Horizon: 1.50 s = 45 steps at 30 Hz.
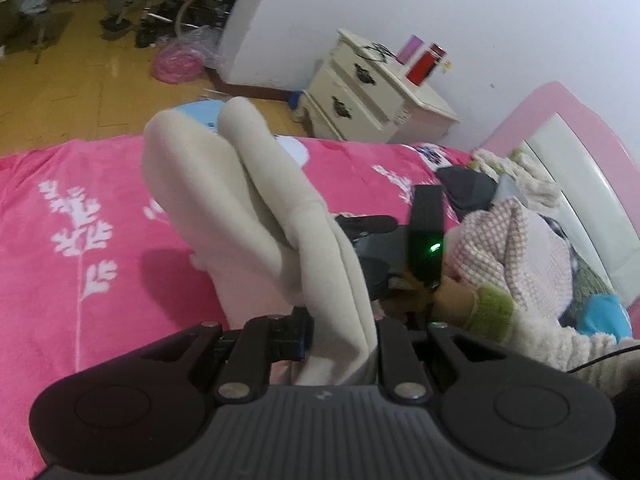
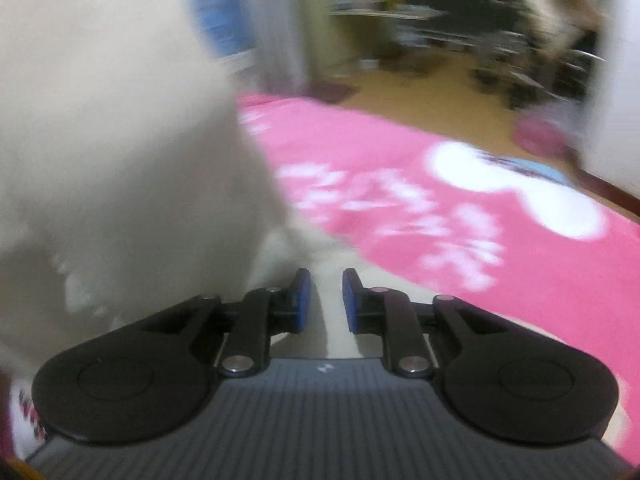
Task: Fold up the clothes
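A cream garment [image 1: 248, 216] hangs in thick folds above the pink bedspread [image 1: 80, 208]. My left gripper [image 1: 340, 340] is shut on its near edge and holds it up. In the right wrist view the same cream garment [image 2: 112, 140] fills the left side, blurred by motion. My right gripper [image 2: 326, 304] is shut on a narrow strip of it, blue pads [image 2: 304, 300] close on either side. The right gripper body [image 1: 424, 236] with a green light shows in the left wrist view, just right of the cloth.
A pile of other clothes [image 1: 520, 248] lies on the bed at the right by the white headboard [image 1: 592, 208]. A cream nightstand [image 1: 372, 96] stands beyond the bed. Wooden floor [image 1: 60, 92] and clutter lie beyond the bed's far edge.
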{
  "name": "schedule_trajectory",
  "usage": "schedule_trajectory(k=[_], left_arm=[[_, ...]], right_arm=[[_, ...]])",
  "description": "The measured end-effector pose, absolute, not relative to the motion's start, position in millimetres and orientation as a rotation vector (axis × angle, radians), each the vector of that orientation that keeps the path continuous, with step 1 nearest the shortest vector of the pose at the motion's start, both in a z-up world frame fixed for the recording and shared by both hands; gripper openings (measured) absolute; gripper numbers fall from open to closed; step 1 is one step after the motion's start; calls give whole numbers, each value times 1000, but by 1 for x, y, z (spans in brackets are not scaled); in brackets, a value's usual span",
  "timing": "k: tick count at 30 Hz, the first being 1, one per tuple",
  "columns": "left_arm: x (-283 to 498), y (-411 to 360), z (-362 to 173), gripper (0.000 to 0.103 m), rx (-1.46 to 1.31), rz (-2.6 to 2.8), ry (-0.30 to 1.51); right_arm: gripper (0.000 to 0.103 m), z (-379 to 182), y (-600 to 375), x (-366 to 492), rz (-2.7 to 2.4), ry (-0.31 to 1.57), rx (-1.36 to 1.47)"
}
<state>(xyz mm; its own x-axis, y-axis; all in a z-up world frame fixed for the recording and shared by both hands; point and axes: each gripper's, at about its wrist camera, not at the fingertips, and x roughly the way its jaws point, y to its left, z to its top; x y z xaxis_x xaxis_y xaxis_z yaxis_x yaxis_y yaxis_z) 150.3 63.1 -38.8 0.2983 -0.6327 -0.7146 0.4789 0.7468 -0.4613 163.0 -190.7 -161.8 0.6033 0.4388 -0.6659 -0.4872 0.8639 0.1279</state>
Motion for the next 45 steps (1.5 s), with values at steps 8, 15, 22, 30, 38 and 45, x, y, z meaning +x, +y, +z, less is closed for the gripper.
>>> schedule_trajectory(k=[8,15,22,30,38,45], left_arm=[[174,-1,-47,19,-132,-792,1156],[193,-90,-89,53,-90,-848,1253],[201,-126,-116,60,-276,-878,1382],[213,-80,-83,62,-327,-872,1232],[176,-25,-90,63,179,-749,1086],[152,-11,-140,64,214,-753,1144]], right_arm=[[18,-155,-285,79,398,792,434],[20,-204,-321,47,288,841,813],[20,-242,-338,46,235,877,1014],[31,-264,-362,20,231,804,1304],[53,-270,-372,7,288,762,1480],[73,-262,-373,-4,310,721,1593]])
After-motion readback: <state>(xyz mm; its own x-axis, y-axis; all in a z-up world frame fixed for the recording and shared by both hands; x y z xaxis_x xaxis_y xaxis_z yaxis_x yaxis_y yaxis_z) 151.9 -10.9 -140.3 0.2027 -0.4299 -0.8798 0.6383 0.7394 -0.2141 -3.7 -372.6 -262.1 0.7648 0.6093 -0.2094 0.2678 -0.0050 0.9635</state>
